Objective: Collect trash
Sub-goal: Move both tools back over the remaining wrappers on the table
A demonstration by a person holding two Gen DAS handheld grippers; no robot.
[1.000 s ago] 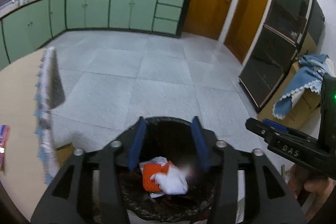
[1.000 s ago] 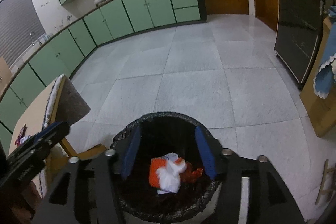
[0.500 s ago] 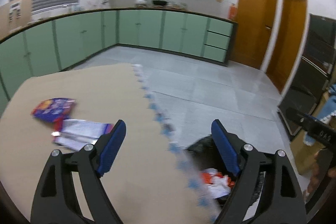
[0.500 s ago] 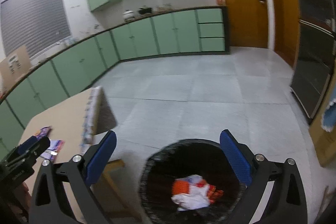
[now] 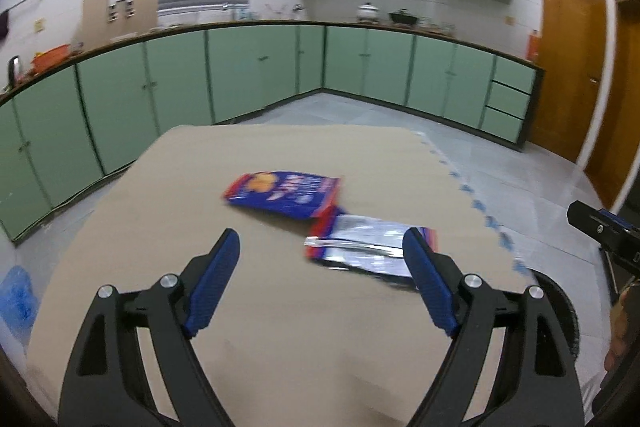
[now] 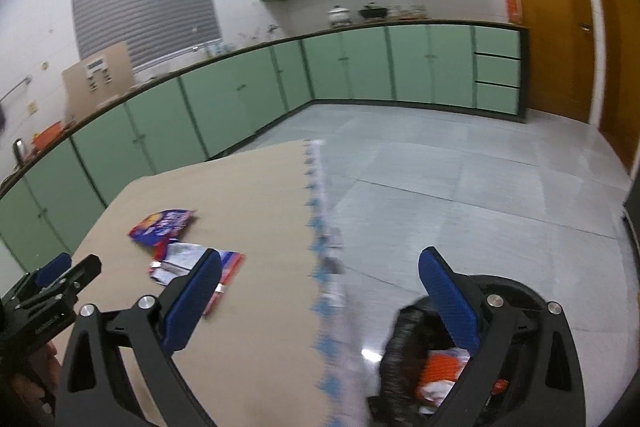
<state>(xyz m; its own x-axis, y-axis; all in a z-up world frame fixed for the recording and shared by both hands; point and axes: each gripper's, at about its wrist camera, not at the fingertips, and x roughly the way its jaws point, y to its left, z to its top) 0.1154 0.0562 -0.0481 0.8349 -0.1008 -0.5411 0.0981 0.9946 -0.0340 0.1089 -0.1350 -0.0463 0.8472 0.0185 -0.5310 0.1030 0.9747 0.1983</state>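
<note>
Left gripper (image 5: 320,263), jaws wide apart and empty (they have just been opening), above the table (image 5: 280,347). Just ahead of its right finger lies the silver wrapper (image 5: 360,251); beyond it, touching, the blue packet (image 5: 280,193). Right gripper (image 6: 320,291), likewise spread and empty, straddles the table edge, the black bin (image 6: 404,339) with discarded trash under its right finger. Step in hand: reaching for the next piece. Next move, by judgement: lower over the silver wrapper and close.

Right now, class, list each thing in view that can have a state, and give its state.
Left gripper: open, empty.
Right gripper: open, empty.
Blue snack wrapper: lying flat on the table.
Silver wrapper: torn open, on the table.
Trash bin: open, with orange and white trash inside.
</note>
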